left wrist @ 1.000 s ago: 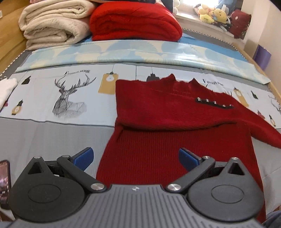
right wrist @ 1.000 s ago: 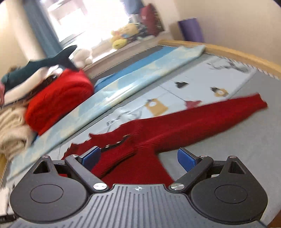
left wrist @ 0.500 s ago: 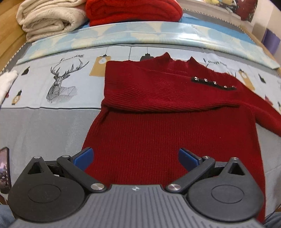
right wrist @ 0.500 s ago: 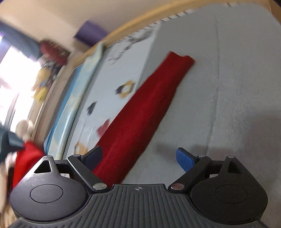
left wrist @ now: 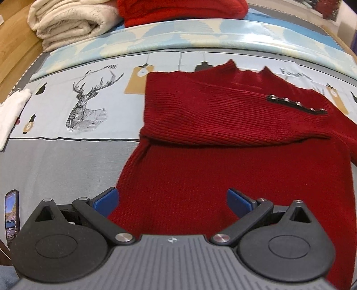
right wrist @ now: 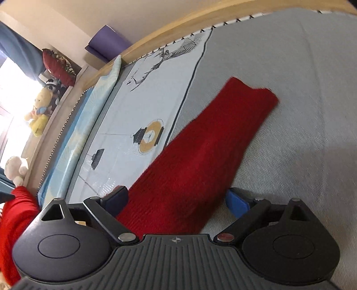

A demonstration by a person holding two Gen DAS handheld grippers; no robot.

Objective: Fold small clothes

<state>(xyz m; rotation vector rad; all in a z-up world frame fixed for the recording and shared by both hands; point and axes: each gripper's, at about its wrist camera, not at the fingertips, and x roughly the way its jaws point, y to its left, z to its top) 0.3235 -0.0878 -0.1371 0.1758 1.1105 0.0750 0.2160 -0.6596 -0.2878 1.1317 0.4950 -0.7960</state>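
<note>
Spread flat on the bed's grey and pale blue printed cover (left wrist: 67,160): a dark red ribbed knit sweater (left wrist: 223,156), its left sleeve already folded across the chest, a row of small metal studs (left wrist: 296,103) near the right shoulder.

Left claw (left wrist: 173,200): jaws wide apart, gripping nothing, poised over the lower body of the sweater, with the blue fingertips (left wrist: 106,199) flanking the knit near its hem. Straight ahead of it, the folded sleeve and the neckline. Ahead and to its left, a black line drawing of a deer (left wrist: 89,102) printed on the cover. Far ahead, a folded cream blanket (left wrist: 71,22) beside a folded bright red blanket (left wrist: 183,9). Low at its left, a dark phone with a lit screen (left wrist: 11,218) lying on the cover, and further ahead on that side, a white cloth (left wrist: 13,111).

Right claw (right wrist: 176,200): jaws wide apart, empty, straddling the sweater's outstretched right sleeve (right wrist: 200,156), which runs ahead between the fingers to its cuff on the grey cover. Whether the fingers touch the knit cannot be told. Ahead and left of this claw, a lantern print (right wrist: 149,136); beyond, the wooden bed rim (right wrist: 178,24), a purple rolled mat (right wrist: 107,44) and a yellow plush bear (right wrist: 40,111) by the window.
</note>
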